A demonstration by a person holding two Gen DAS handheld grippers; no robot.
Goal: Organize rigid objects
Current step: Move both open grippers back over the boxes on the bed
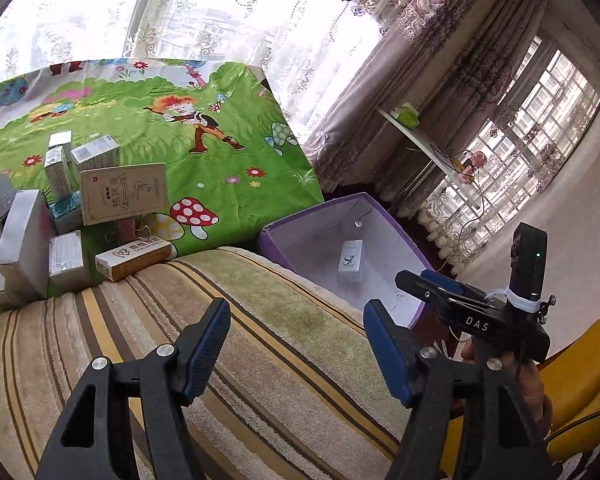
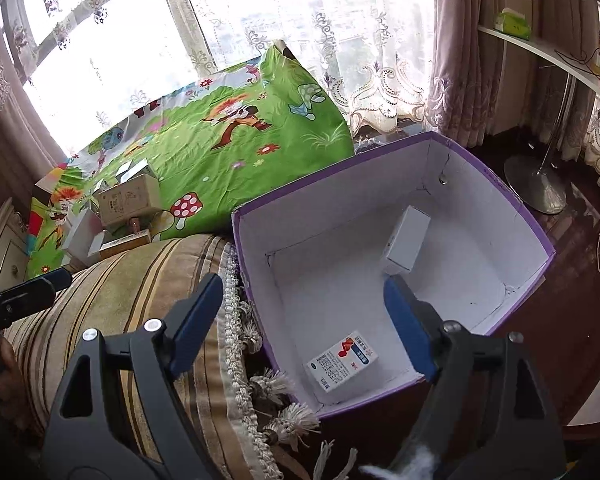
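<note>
Both claws empty: left claw (image 1: 296, 344) half open over the striped blanket (image 1: 260, 340), right claw (image 2: 304, 320) wide above the bin (image 2: 512, 200), which holds two boxes (image 2: 342, 362). Step judged: between deposits. Next: reach the far box pile (image 1: 80, 216) on the green sheet (image 1: 228, 160), grip one squarely

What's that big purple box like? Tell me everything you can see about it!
The purple box looks like cardboard: purple outside, plain white inside, with no lid and its open top facing up. It stands upright beside the striped blanket, whose tasselled fringe reaches its near wall. Inside lie two small cartons: a plain white one toward the back and a printed red-and-blue one by the near wall. A small round stud shows on the far inner wall.
</note>
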